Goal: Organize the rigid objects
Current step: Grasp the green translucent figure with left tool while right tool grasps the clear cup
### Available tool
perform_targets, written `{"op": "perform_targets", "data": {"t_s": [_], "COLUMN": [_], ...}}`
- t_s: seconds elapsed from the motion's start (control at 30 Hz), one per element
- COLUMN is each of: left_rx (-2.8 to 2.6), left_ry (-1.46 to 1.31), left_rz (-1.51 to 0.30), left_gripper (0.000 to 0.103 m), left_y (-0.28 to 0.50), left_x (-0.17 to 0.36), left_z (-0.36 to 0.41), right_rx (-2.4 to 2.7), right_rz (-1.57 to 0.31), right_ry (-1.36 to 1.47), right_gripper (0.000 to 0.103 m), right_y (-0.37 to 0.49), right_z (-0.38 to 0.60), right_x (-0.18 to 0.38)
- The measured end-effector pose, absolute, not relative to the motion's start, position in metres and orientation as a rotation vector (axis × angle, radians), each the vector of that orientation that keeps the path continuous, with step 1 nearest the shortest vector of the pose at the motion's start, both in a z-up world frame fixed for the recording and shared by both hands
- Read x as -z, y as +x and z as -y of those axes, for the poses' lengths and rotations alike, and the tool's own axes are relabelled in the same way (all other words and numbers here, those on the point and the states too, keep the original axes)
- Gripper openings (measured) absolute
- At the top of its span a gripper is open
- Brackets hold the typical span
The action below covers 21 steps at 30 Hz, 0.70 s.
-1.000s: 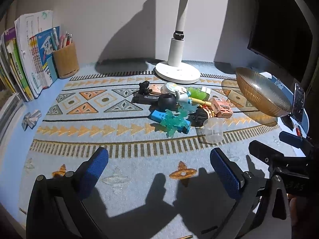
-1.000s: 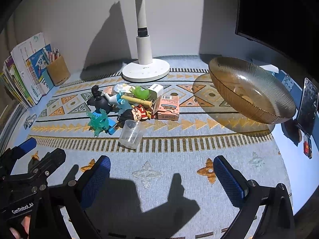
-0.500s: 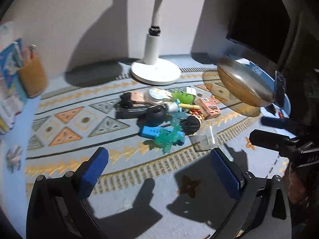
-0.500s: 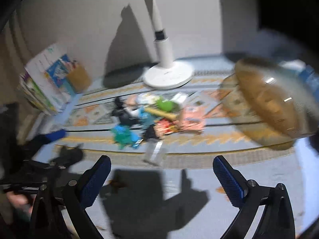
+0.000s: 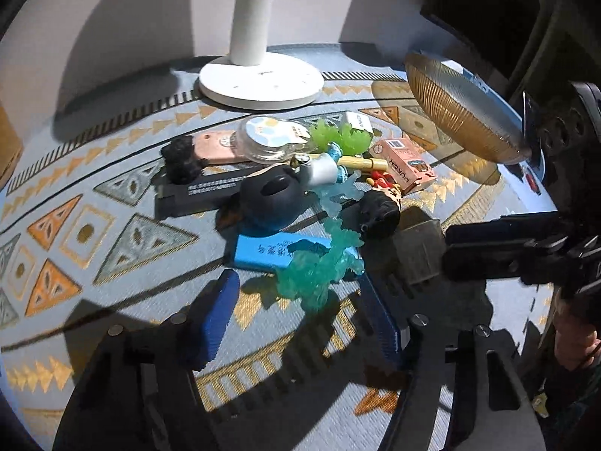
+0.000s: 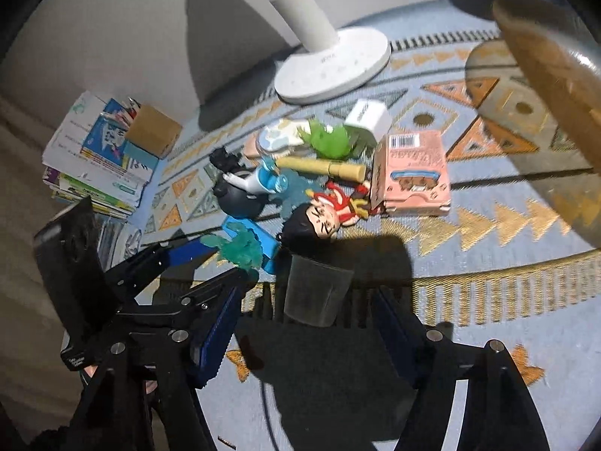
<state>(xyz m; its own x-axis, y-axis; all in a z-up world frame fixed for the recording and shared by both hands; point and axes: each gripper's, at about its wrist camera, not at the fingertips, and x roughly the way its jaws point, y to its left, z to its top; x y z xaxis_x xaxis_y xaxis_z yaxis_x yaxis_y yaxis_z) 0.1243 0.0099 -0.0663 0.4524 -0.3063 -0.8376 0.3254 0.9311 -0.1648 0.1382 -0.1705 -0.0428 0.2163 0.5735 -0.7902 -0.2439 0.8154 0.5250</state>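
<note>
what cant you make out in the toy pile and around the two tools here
- Clear cup: right wrist view, in the tools' shadow; any contents unreadable.
- Amber bowl: right wrist view, cut off by the frame edge and blurred; its inside is unseen.
- Blue box: left wrist view, its right end is covered by the teal figure.
- Black strip: left wrist view, print too small.
- Lamp: both views, head cut off at the top.

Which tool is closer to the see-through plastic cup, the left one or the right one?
The right tool. The clear plastic cup sits between its blue pads, in its shadow. The left tool is beside it, its jaws around the teal see-through toy figure instead.
</note>
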Motion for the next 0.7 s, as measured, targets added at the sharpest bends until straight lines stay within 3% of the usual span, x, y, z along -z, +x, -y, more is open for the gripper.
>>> {"op": "perform_targets", "data": {"t_s": [0.07, 0.17, 0.2, 0.27, 0.33, 0.7], "left_rx": [0.393, 0.39, 0.384, 0.381, 0.389, 0.374], "left_ry": [0.039, 0.058, 0.065, 0.073, 0.071, 0.023], "left_rz": [-1.039, -1.029, -1.024, -1.013, -1.007, -0.933], "left_gripper": [0.055, 0.053, 0.05, 0.035, 0.031, 0.03], "left_y": [0.128, 0.128, 0.129, 0.13, 0.129, 0.096], "left_x": [0.07, 0.072, 0.072, 0.072, 0.072, 0.048], "left_z": [-0.007, -0.003, -0.002, -0.002, -0.002, -0.002], "right_rx": [-0.582, -0.585, -0.574, -0.573, -0.592, -0.551], "right_rz": [-1.252, -1.257, -1.246, -1.237, -1.245, -1.131], "right_ry": [0.325, 0.33, 0.316, 0.291, 0.312, 0.342], "right_gripper": [0.068, 0.062, 0.058, 0.046, 0.036, 0.036], "right_y": [0.141, 0.142, 0.141, 0.14, 0.14, 0.117], "right_z": [0.167, 0.16, 0.158, 0.154, 0.155, 0.193], "right_x": [0.048, 0.05, 0.049, 0.048, 0.053, 0.031]}}
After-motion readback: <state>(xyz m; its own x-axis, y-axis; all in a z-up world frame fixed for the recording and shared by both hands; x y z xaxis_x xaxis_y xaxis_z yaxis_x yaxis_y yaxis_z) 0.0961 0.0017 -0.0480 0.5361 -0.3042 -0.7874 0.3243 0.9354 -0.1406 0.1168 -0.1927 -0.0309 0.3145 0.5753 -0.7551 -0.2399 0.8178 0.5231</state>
